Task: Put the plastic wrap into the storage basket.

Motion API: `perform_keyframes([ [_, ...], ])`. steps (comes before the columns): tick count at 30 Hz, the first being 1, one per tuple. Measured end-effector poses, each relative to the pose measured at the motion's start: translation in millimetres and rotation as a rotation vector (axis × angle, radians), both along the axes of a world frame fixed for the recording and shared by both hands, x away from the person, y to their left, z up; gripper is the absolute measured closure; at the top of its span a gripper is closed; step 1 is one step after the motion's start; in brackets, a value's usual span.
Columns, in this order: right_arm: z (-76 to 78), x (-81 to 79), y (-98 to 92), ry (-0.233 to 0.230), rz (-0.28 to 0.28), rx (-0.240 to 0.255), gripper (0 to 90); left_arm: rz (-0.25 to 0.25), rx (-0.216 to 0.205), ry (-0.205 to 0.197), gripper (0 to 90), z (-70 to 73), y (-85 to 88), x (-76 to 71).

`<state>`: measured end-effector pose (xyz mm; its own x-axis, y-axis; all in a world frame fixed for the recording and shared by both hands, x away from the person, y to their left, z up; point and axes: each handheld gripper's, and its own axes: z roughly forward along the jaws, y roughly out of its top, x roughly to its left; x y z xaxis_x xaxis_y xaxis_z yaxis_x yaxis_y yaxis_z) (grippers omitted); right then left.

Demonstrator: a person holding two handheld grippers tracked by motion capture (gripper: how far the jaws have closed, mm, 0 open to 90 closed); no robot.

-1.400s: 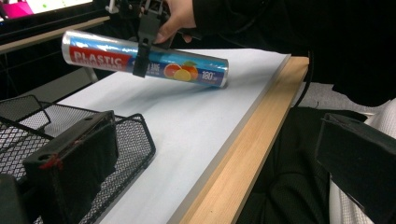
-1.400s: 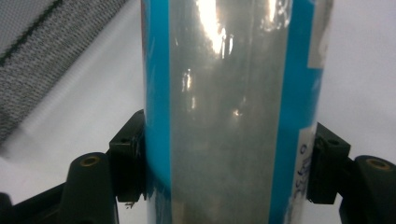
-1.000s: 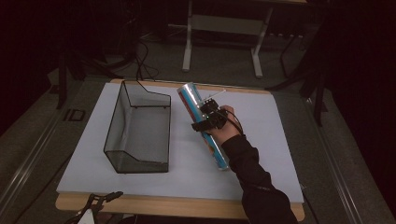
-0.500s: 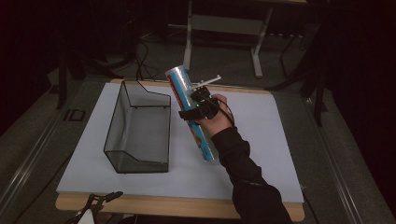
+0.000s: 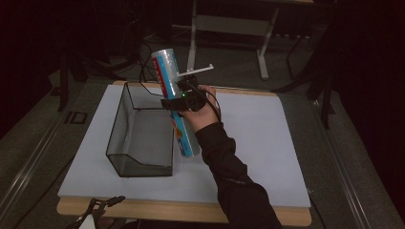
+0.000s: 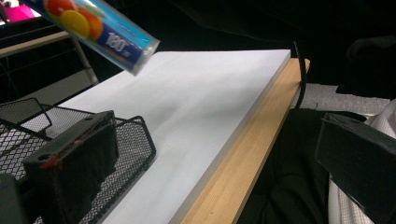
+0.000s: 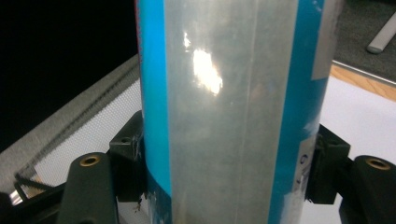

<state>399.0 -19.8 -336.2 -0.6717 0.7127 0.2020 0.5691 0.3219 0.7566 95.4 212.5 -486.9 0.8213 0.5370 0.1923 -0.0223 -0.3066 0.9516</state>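
A blue and silver tube (image 5: 175,102) printed with orange fruit, a black mesh basket (image 5: 138,131), a white mat (image 5: 258,138).

The roll (image 5: 174,107) wears glossy, smooth plastic film that catches a bright glare. The basket (image 5: 138,138) is fine black wire mesh, matt. The table (image 5: 258,138) has a matt, smooth white top with a pale wood edge. The tongs (image 7: 224,172) are matt black plastic with brass-coloured inserts.
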Motion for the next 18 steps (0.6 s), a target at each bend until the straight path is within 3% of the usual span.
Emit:
perform_keyframes([
  [6,1.4,5.5,14.8,0.015,-0.032,0.067,31.8,-0.002,0.002,-0.001,0.1,0.2,-0.2,-0.3],
  [12,-7.9,13.2,29.7,0.053,-0.092,0.159,31.8,-0.004,0.004,-0.002,0.1,0.3,-0.4,-0.5],
  [16,-19.7,13.9,41.4,0.036,-0.129,0.154,31.8,-0.007,0.005,-0.006,0.1,0.6,0.0,-1.1],
  [18,-27.6,15.5,44.2,0.049,-0.145,0.172,31.7,-0.008,0.003,-0.007,0.1,0.8,0.2,-1.2],
])
